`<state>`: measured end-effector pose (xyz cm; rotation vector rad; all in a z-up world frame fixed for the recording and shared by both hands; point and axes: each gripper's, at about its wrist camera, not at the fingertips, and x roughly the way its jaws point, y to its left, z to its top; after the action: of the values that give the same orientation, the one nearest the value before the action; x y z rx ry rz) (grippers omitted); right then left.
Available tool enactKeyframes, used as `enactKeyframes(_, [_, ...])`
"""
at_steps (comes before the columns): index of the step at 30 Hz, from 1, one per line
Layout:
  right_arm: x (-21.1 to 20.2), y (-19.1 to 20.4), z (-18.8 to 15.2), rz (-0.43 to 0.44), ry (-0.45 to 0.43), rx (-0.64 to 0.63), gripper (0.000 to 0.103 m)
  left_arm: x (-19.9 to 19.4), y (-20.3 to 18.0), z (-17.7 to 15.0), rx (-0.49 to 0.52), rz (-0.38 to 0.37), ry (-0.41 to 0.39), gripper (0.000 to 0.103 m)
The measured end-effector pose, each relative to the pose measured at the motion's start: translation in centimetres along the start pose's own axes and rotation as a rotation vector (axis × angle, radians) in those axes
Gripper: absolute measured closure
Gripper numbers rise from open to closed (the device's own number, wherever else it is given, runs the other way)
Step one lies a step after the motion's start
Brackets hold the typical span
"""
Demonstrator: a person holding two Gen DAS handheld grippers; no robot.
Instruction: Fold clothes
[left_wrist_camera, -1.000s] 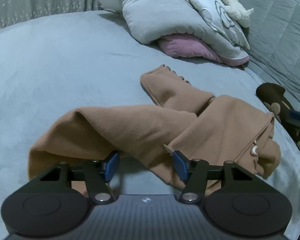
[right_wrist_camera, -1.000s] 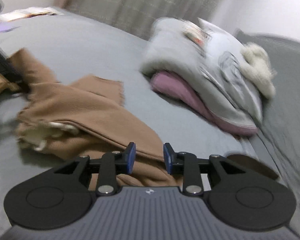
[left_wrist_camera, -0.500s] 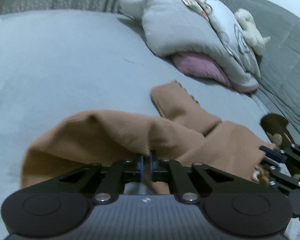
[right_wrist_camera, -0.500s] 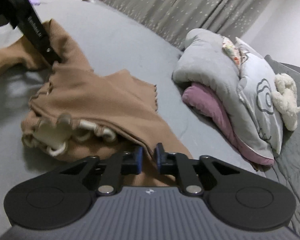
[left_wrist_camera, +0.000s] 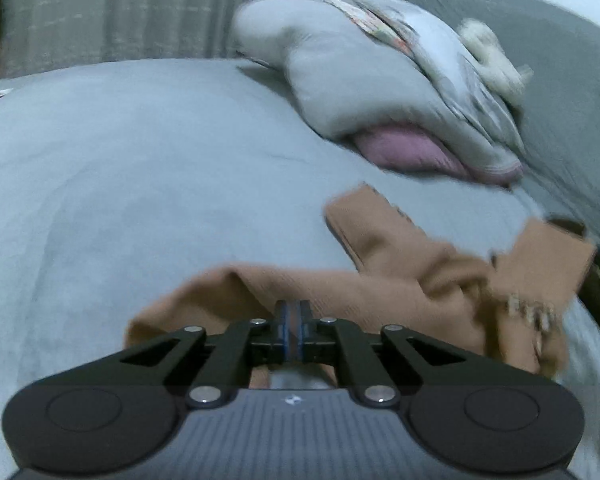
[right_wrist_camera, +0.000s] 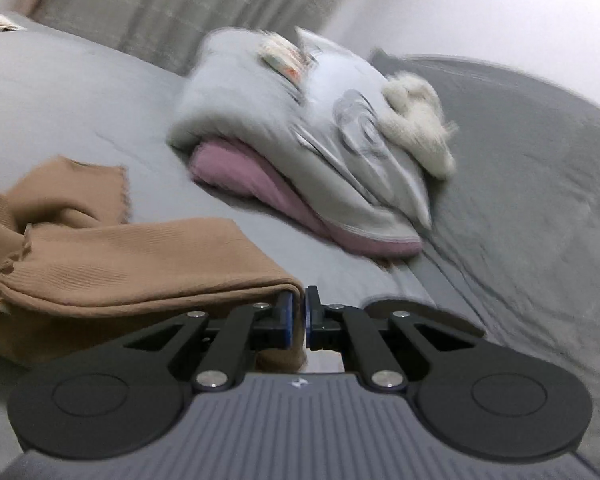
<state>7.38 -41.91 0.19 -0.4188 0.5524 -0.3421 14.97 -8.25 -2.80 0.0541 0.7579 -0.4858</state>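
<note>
The tan ribbed garment lies crumpled on the grey bed cover, and I have it pinched at two places. My left gripper has its blue pads pressed together on a fold of the cloth along the near edge; the jaws are just easing apart, yet the fabric is between them and lifted into a ridge. In the left wrist view the rest of the garment trails off to the right, with one sleeve pointing up the bed and a raised flap at the far right, where a scalloped trim shows.

My right gripper is clamped on a folded corner of the same garment, the cloth bunched between the pads and hanging a little below them. From there the ribbed fabric stretches away to the left, taut and held off the cover.

Beyond the garment, a heap of grey bedding sits on a pink cushion, with a cream plush toy lying on top. A grey curtain hangs behind the bed. Both views are blurred.
</note>
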Motion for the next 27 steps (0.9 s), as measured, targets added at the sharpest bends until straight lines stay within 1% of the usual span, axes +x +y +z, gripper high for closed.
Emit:
enactKeyframes(1, [0.3, -0.6, -0.3, -0.002, 0.021, 0.023, 0.097, 0.0, -0.7, -0.4, 0.049, -0.01, 0.009, 0.093])
enactKeyframes(2, [0.6, -0.9, -0.5, -0.006, 0.036, 0.036, 0.097, 0.1, -1.4, -0.9, 0.098, -0.016, 0.017, 0.085])
enactKeyframes(3, [1.0, -1.4, -0.9, -0.016, 0.064, 0.05, 0.097, 0.1, -1.9, -1.3, 0.133, -0.022, 0.013, 0.071])
enactKeyframes(6, [1.9, -2.2, -2.2, -0.042, 0.127, 0.063, 0.097, 0.1, -3.7, -2.6, 0.235, -0.039, 0.002, 0.056])
enactKeyframes(7, [2.1, -2.2, -2.6, -0.046, 0.143, 0.065, 0.097, 0.1, -3.9, -2.9, 0.248, -0.047, 0.003, 0.054])
enactKeyframes(8, [2.4, -2.4, -2.9, -0.048, 0.16, 0.067, 0.097, 0.1, -4.5, -3.3, 0.286, -0.066, 0.004, 0.052])
enactKeyframes(9, [2.9, -2.6, -3.5, -0.048, 0.19, 0.071, 0.097, 0.1, -4.8, -3.6, 0.301, -0.072, 0.004, 0.051])
enactKeyframes(11, [3.4, -2.9, -4.3, -0.04, 0.228, 0.072, 0.096, 0.2, -5.7, -4.3, 0.375, -0.095, 0.002, 0.05])
enactKeyframes(12, [3.8, -3.0, -4.4, -0.035, 0.238, 0.07, 0.096, 0.3, -6.2, -4.6, 0.412, -0.106, 0.001, 0.05])
enactKeyframes(13, [4.0, -3.1, -4.6, -0.03, 0.25, 0.068, 0.096, 0.4, -6.4, -4.7, 0.428, -0.115, 0.0, 0.05])
enactKeyframes(15, [4.0, -3.5, -5.2, -0.022, 0.266, 0.064, 0.095, 0.8, -7.3, -5.4, 0.49, -0.153, 0.007, 0.047])
enactKeyframes(16, [3.8, -3.7, -5.3, -0.019, 0.268, 0.065, 0.092, 1.2, -7.8, -5.6, 0.514, -0.164, 0.012, 0.046])
enactKeyframes(17, [3.6, -3.9, -5.4, -0.016, 0.269, 0.067, 0.088, 1.3, -7.8, -5.7, 0.517, -0.165, 0.013, 0.043])
enactKeyframes(18, [3.5, -4.0, -5.5, -0.014, 0.27, 0.069, 0.087, 1.6, -8.3, -6.2, 0.541, -0.167, 0.016, 0.043])
enactKeyframes(19, [3.4, -4.1, -5.5, -0.012, 0.273, 0.068, 0.082, 1.9, -8.8, -6.6, 0.565, -0.169, 0.02, 0.042])
enactKeyframes(20, [3.3, -4.2, -5.6, -0.011, 0.278, 0.066, 0.079, 2.2, -9.1, -6.9, 0.578, -0.169, 0.022, 0.042])
enactKeyframes(22, [3.4, -4.4, -5.9, -0.012, 0.3, 0.061, 0.077, 2.7, -9.4, -7.2, 0.596, -0.162, 0.015, 0.042])
enactKeyframes(26, [3.1, -4.7, -6.1, 0.008, 0.318, 0.061, 0.077, 3.4, -9.8, -7.2, 0.603, -0.162, -0.019, 0.043])
enactKeyframes(27, [2.7, -4.7, -6.0, 0.01, 0.314, 0.053, 0.077, 3.5, -9.8, -7.2, 0.6, -0.163, -0.03, 0.047])
